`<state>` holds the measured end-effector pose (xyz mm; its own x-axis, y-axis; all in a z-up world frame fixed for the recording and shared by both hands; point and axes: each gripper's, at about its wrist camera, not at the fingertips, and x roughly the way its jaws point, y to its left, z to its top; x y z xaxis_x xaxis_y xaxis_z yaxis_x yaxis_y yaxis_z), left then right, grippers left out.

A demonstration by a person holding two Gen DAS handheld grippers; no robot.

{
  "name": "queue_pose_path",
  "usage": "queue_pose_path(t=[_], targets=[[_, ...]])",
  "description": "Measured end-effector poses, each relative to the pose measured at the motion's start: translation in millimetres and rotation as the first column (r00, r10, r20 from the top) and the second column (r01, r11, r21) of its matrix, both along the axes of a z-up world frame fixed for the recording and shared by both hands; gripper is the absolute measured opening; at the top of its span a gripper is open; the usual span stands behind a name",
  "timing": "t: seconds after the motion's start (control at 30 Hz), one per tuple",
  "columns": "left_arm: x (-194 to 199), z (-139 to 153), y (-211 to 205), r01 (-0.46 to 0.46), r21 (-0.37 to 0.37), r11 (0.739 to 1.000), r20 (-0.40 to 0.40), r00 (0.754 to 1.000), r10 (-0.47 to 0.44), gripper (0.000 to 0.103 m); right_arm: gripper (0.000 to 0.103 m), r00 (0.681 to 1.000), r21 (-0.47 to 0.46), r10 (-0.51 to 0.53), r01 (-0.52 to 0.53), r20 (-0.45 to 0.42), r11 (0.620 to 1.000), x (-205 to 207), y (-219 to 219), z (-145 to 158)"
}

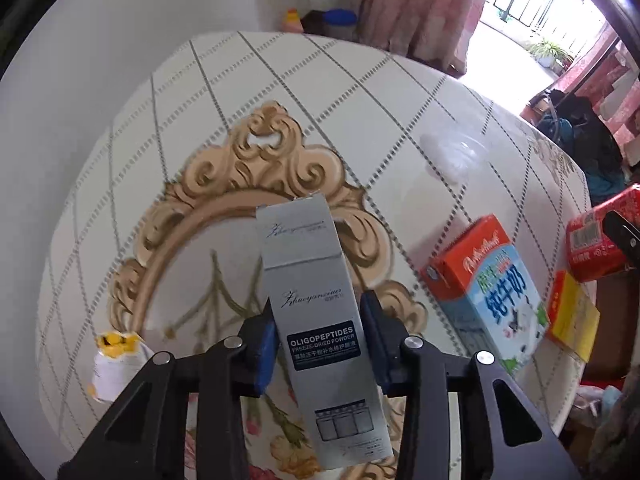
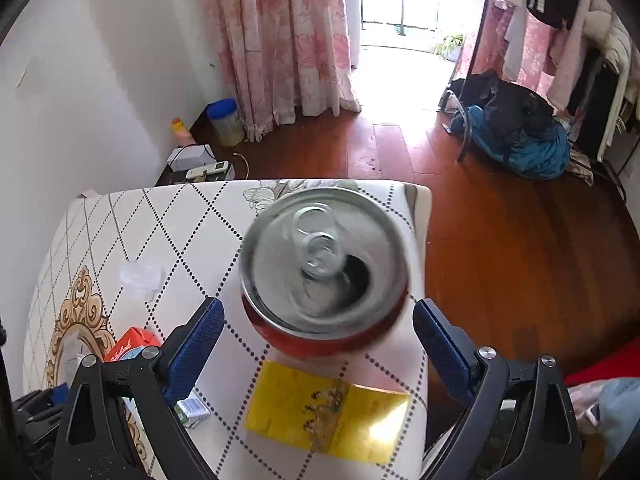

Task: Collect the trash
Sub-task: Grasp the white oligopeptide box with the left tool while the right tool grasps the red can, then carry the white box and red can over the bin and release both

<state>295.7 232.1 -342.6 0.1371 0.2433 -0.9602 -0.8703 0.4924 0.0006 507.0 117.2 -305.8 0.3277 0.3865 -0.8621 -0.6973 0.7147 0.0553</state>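
My left gripper is shut on a tall silver cosmetics box, held upright above the table. A milk carton lies to its right, with a flat yellow box beyond it. In the right wrist view a red soda can sits between the fingers of my right gripper, blurred. The jaws stand wide, apart from the can's sides. The same can shows in the left wrist view. The yellow box lies just below the can.
The table has a white diamond-patterned cloth. A crumpled yellow-and-white wrapper lies at the left. A clear plastic bag lies farther back. Past the table edge are wooden floor, curtains and a pile of clothes.
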Motion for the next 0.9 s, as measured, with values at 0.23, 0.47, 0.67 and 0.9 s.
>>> queue_pose_path(t=[0.23,0.47,0.67,0.9], targets=[[-4.7,12.8,8.1,0.016,0.058,0.998,-0.012,1.0,-0.016,0.034,0.067,1.0,-0.004,0.008,-0.008,-0.001,1.0,-0.8,8.5,-4.6],[-8.5,40.6,-0.5,0.058,0.124,0.991,0.009,0.998,-0.06,0.034,0.067,0.999,0.032,-0.015,0.014,0.041,0.999,-14.1,-5.8,15.8],[-4.7,84.6,-24.3,0.126,0.202,0.971,0.045,0.989,-0.137,0.034,0.067,0.994,0.069,-0.024,0.016,0.11,0.998,-34.5,-31.1,53.7],[7.1,144.3,-70.4,0.211,0.255,0.944,0.126,0.96,-0.249,0.034,0.067,0.99,0.156,-0.096,0.079,0.103,0.985,-50.0,-94.6,104.6]])
